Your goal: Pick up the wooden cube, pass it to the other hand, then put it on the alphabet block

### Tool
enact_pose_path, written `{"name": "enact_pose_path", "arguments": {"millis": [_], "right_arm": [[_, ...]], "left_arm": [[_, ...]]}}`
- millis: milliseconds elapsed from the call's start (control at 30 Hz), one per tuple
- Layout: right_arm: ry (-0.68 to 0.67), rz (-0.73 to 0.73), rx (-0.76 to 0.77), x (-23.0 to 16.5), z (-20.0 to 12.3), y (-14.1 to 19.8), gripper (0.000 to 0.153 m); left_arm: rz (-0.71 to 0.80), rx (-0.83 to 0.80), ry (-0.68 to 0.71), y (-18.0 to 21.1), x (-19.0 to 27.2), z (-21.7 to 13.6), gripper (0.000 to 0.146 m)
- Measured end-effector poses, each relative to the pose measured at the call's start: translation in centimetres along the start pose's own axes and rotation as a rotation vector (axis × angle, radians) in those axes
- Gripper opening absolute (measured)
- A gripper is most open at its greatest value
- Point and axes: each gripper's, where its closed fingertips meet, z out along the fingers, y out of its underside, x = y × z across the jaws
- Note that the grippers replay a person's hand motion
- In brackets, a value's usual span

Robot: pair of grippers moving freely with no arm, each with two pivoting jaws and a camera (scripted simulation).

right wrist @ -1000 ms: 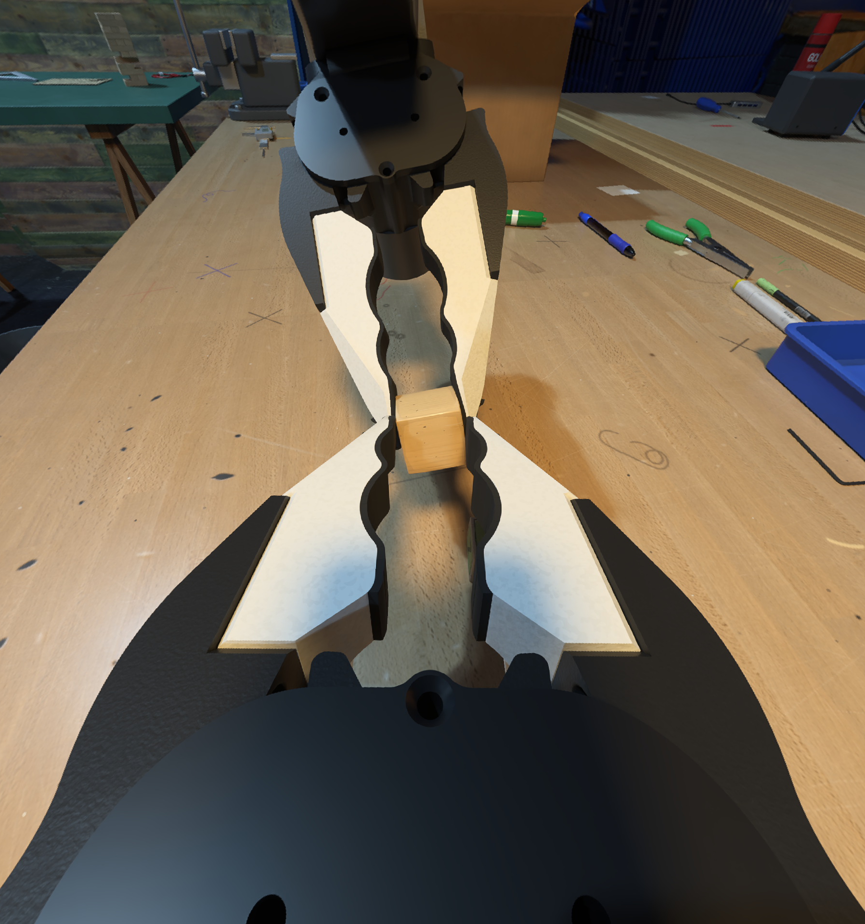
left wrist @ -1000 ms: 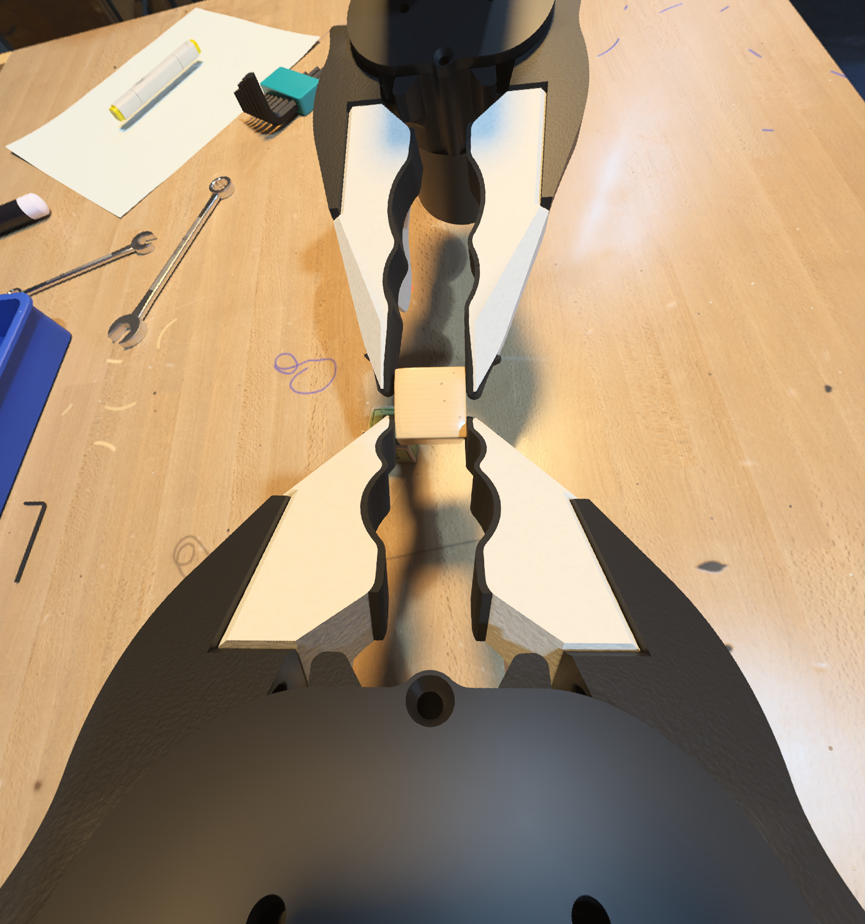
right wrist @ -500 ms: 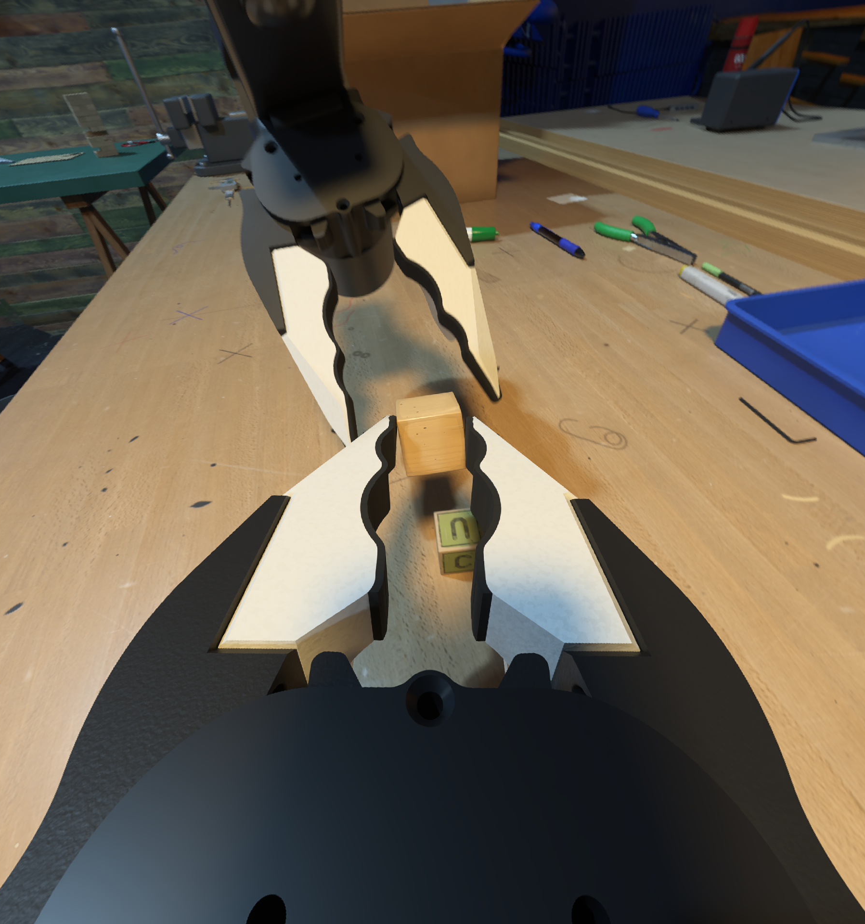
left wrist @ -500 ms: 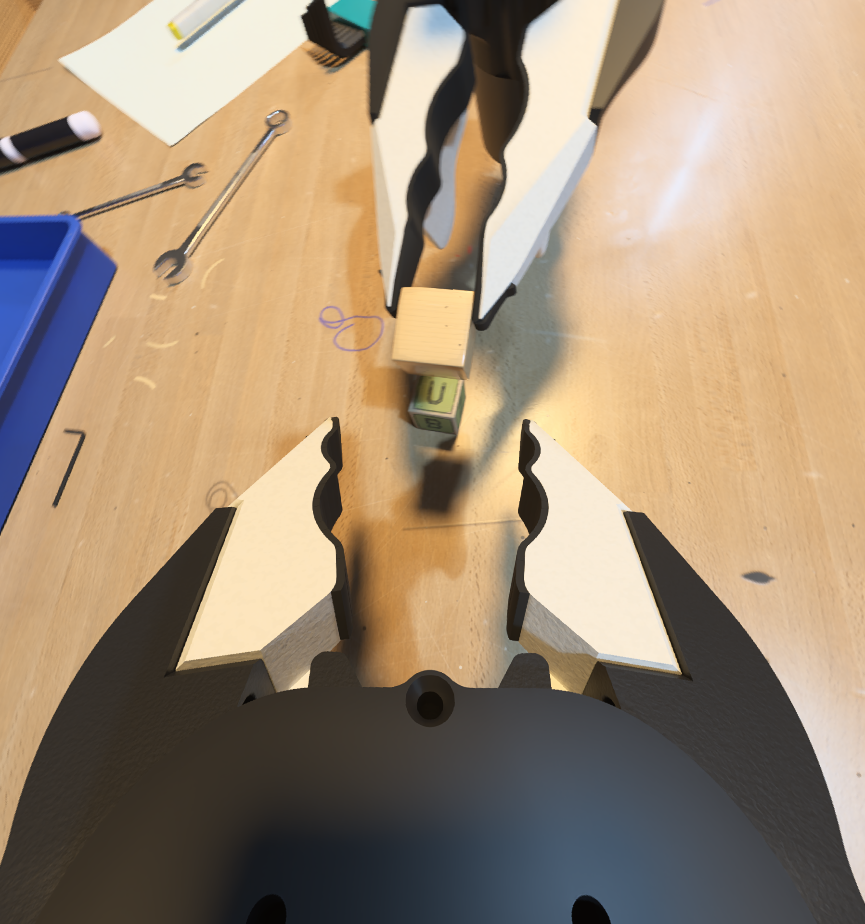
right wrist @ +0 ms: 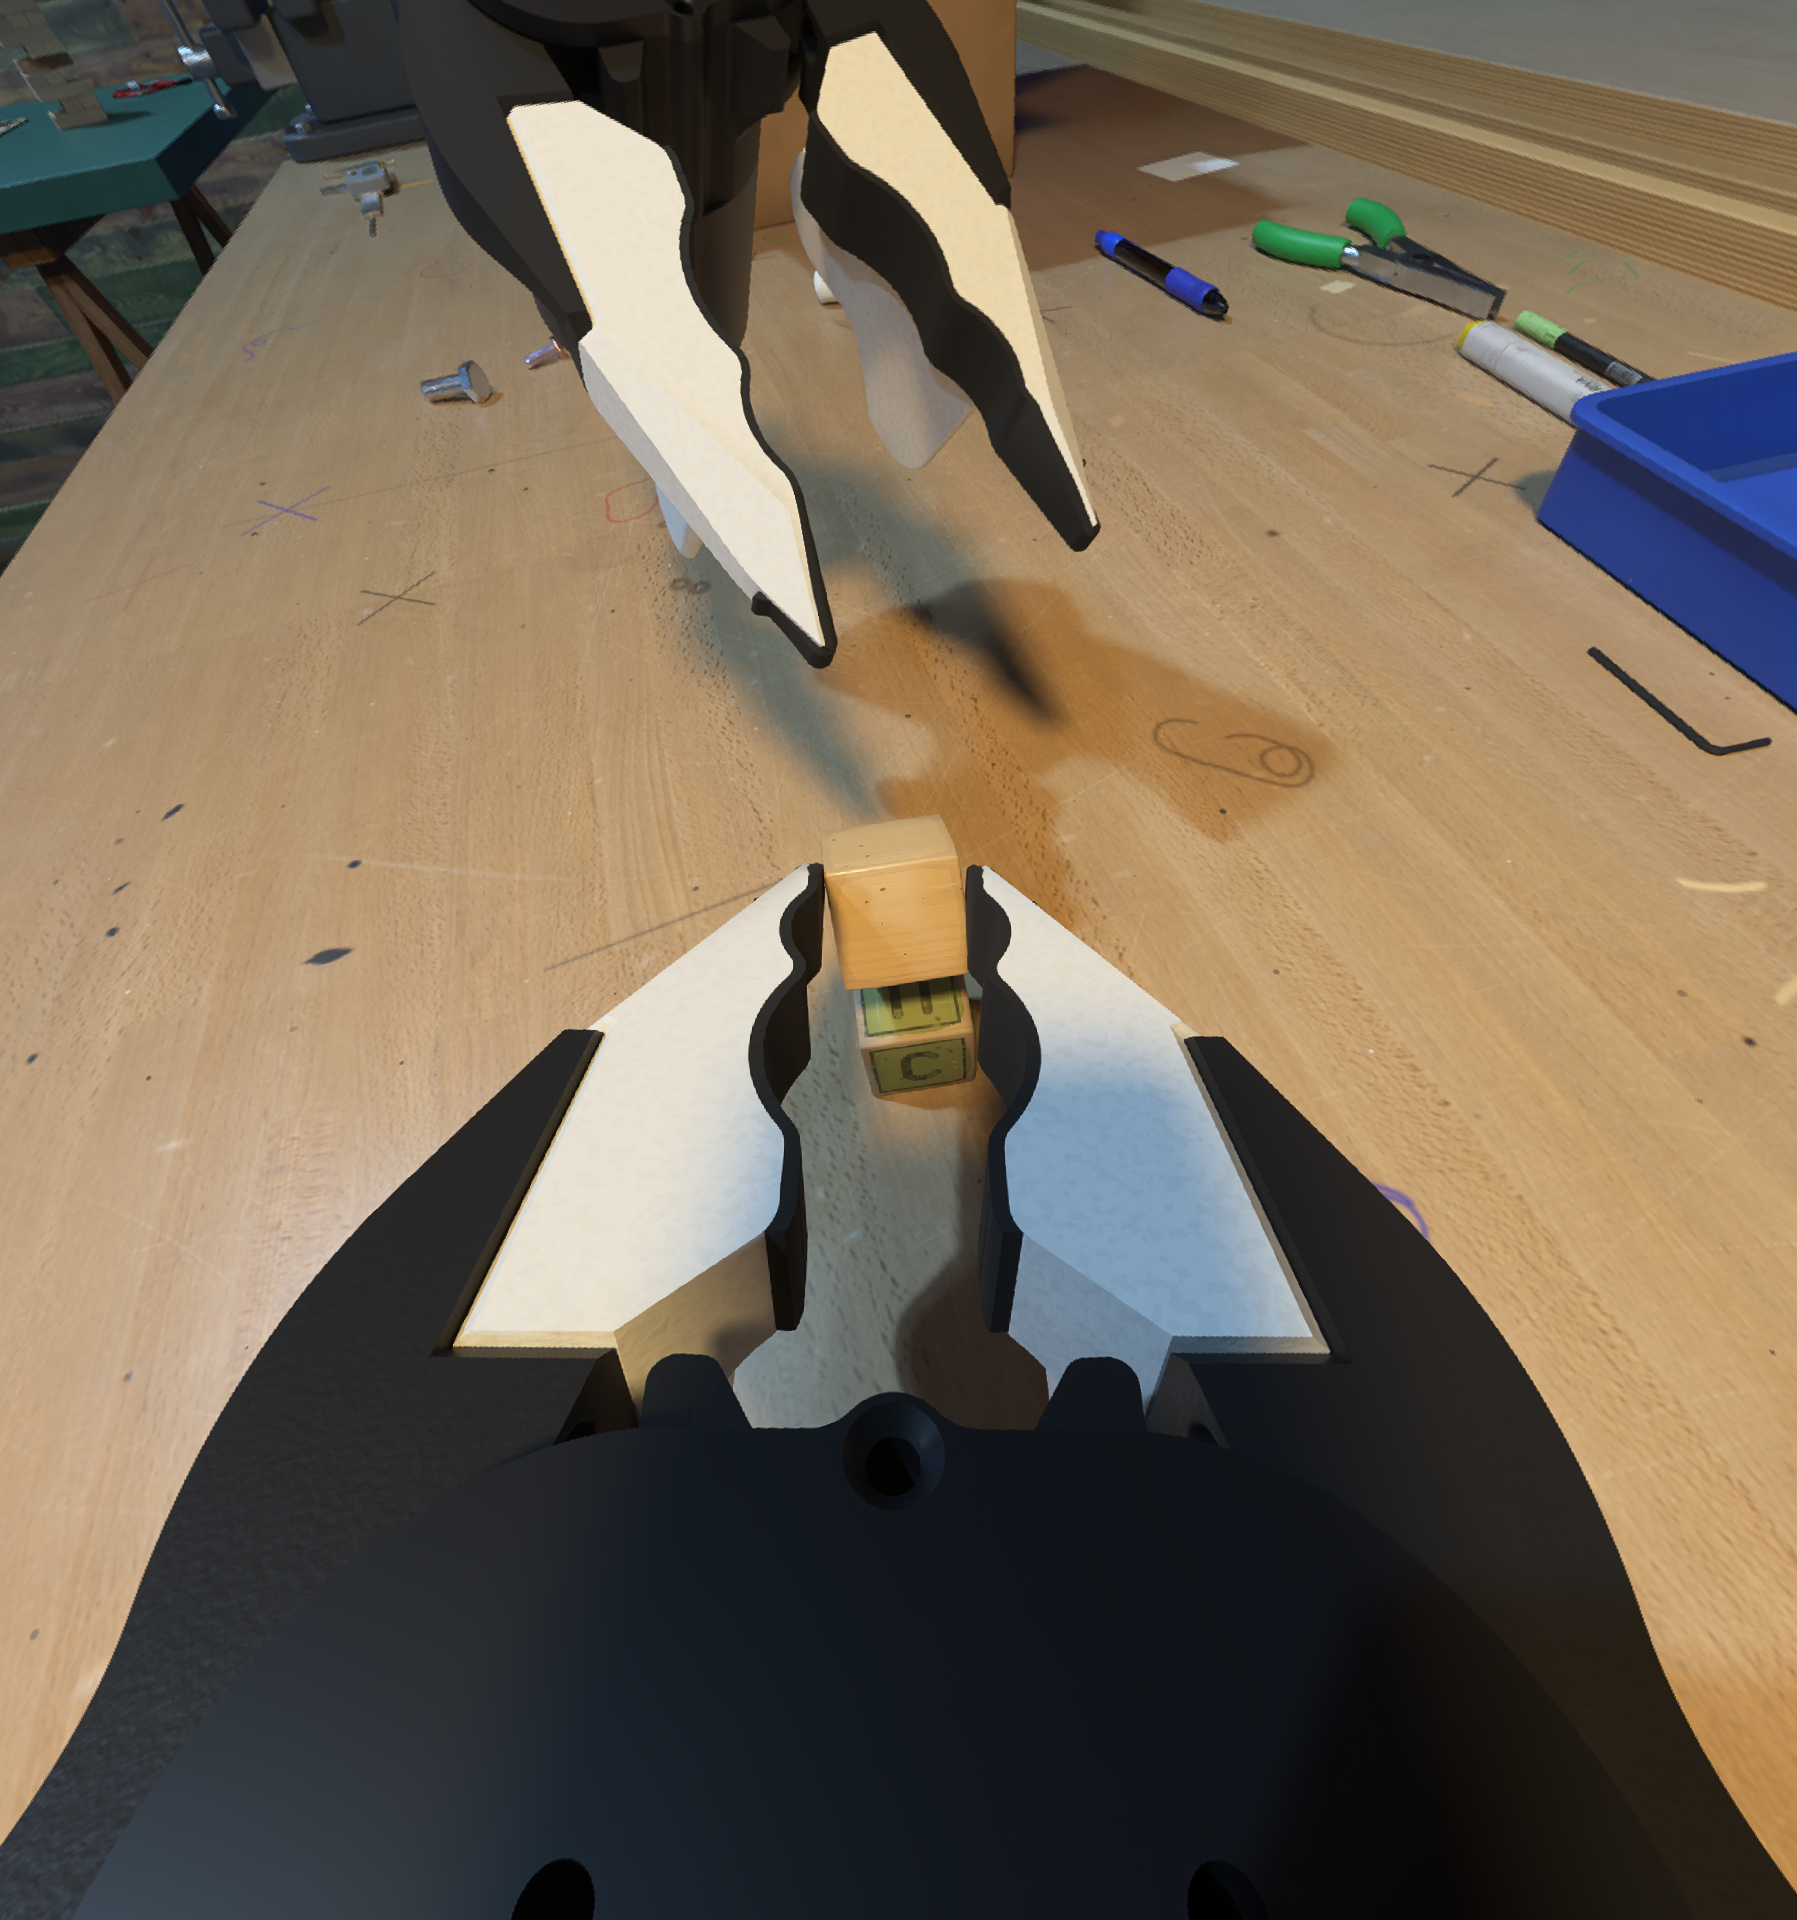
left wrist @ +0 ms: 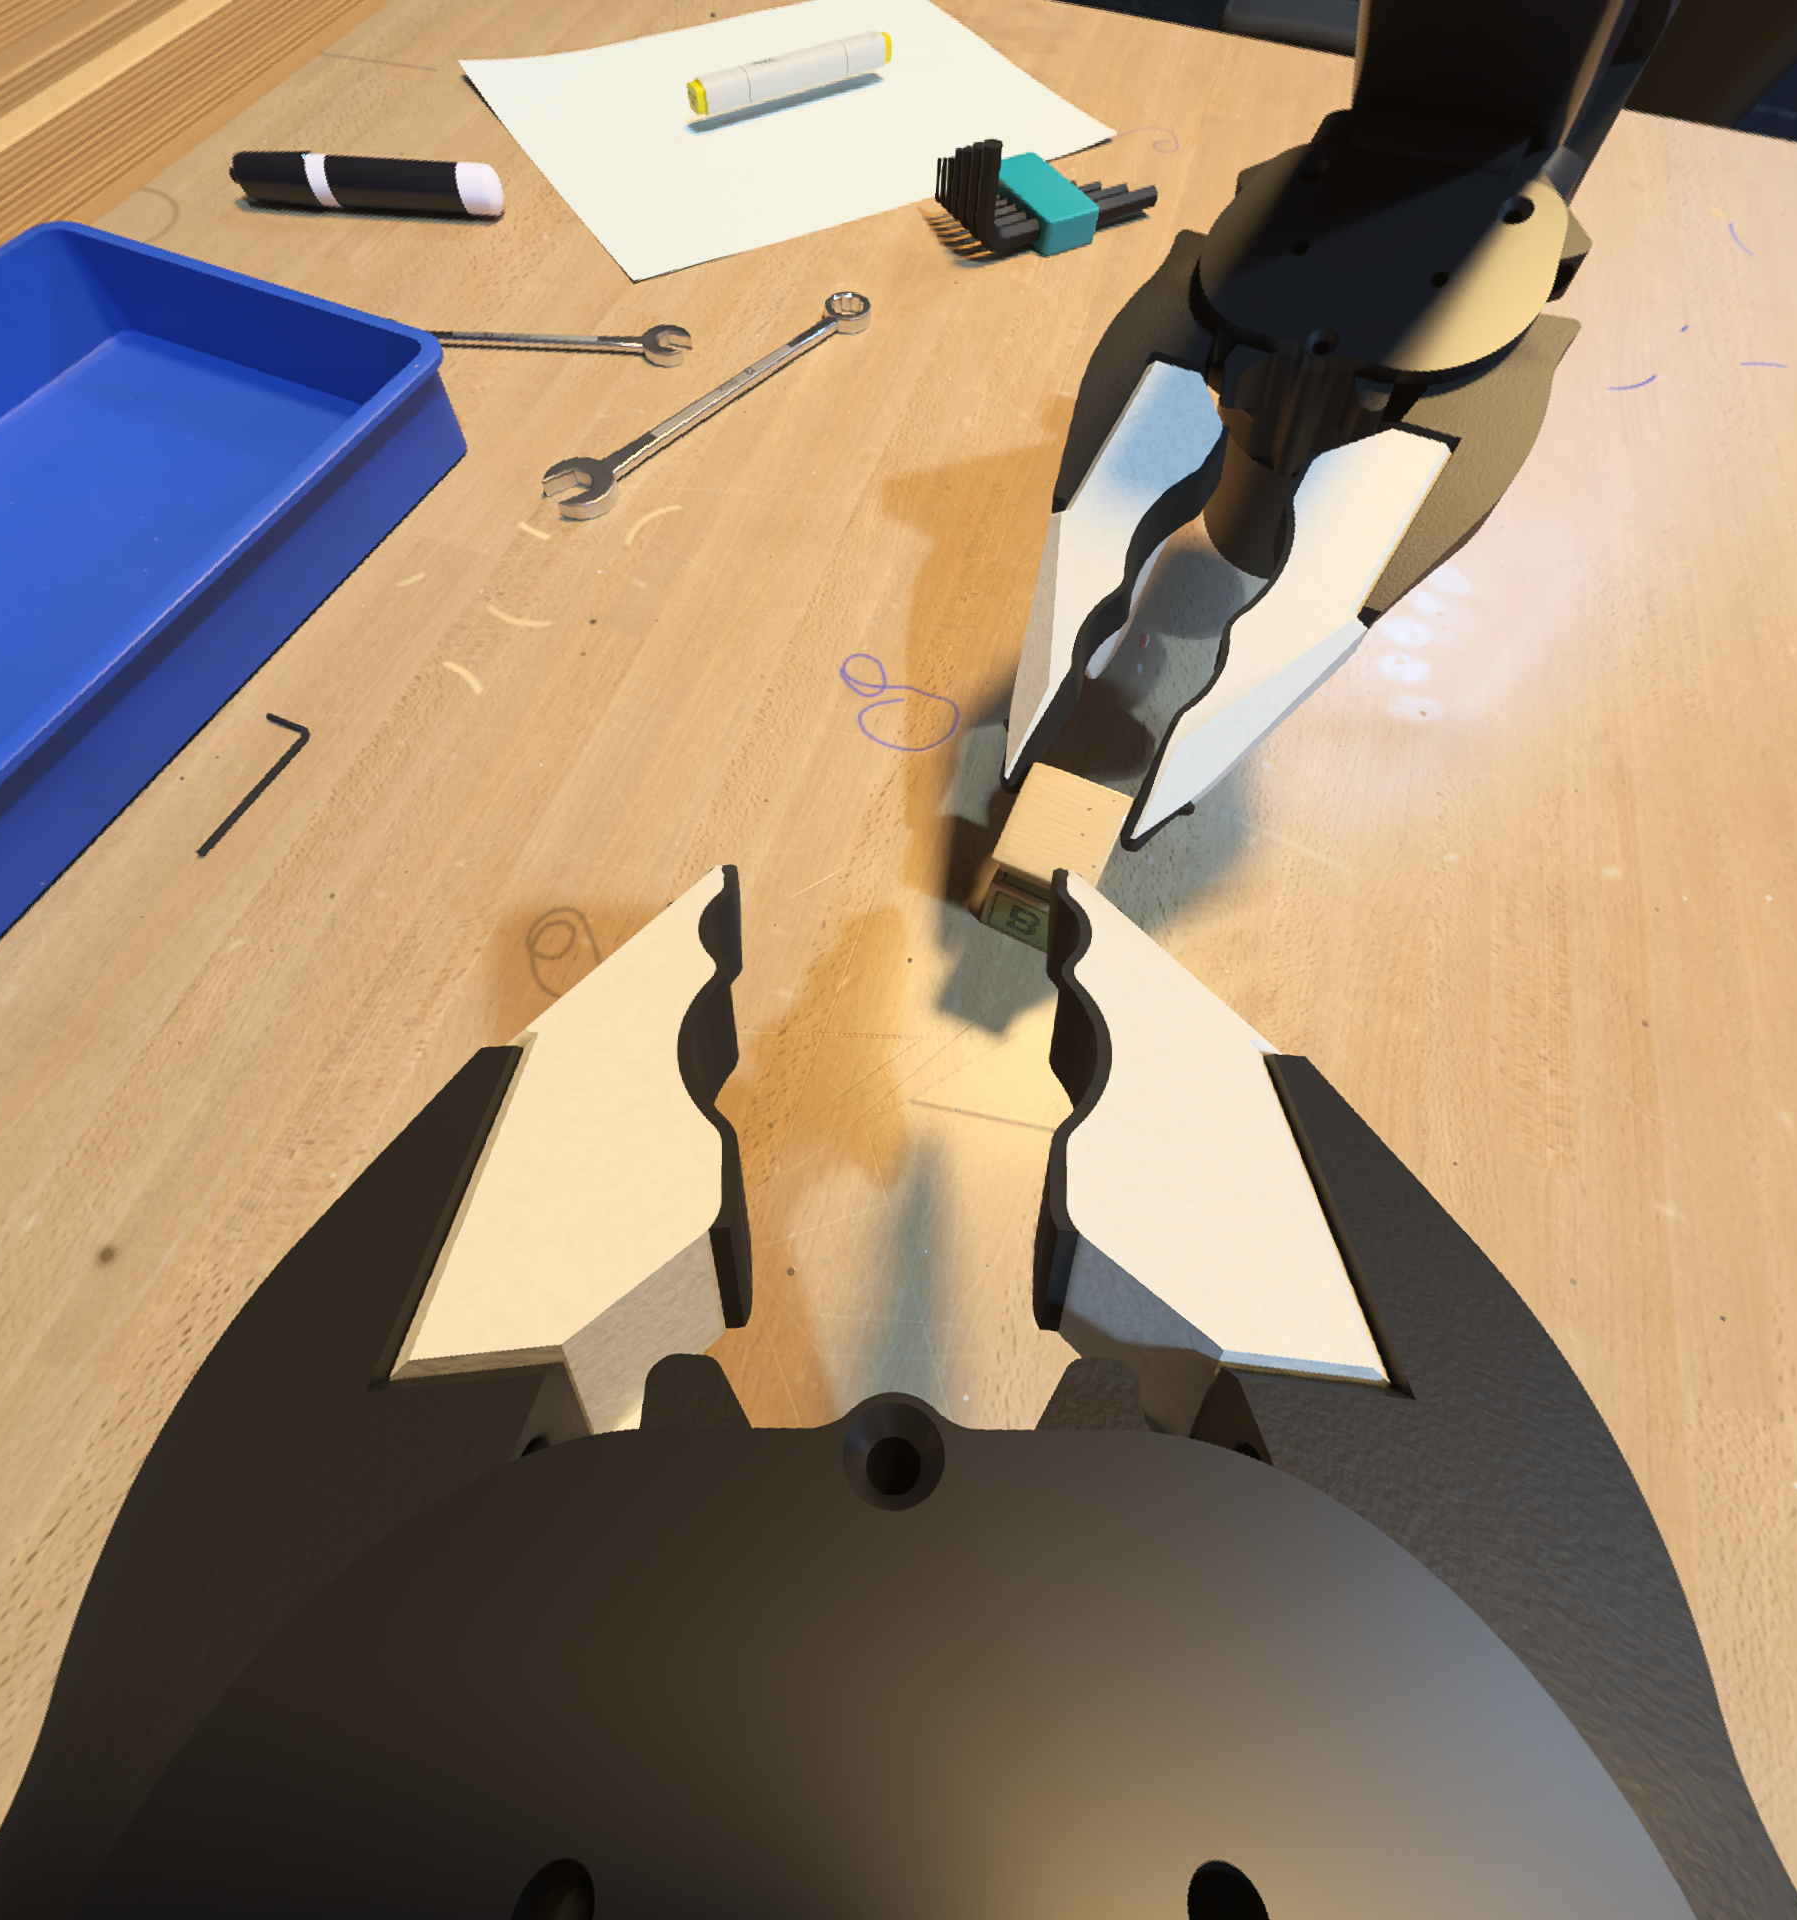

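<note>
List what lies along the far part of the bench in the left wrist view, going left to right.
Black marker → sheet of paper → yellow-capped marker lying on it → hex key set → right gripper, shut on the wooden cube.

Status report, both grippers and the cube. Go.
Left gripper open, empty. Right gripper shut on pale wooden cube, above green-faced alphabet block; contact unclear. Nothing between.

Scuffed wooden workbench (left wrist: 1496, 1039) with blue tray (left wrist: 146, 499), spanners (left wrist: 707, 405), paper sheet (left wrist: 769, 135).
</note>
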Motion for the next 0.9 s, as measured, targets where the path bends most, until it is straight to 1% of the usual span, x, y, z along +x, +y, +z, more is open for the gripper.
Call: {"name": "enact_pose_path", "arguments": {"millis": [133,900], "right_arm": [[-0.004,0.002,-0.006,0.02,0.05,0.14,0.027],[-0.015,-0.001,-0.028,0.00,0.21,0.62,0.027]], "left_arm": [[0.023,-0.017,-0.008,0.17,0.25,0.23,0.053],[0.035,-0.040,-0.011,0.63,0.33,0.58,0.052]]}}
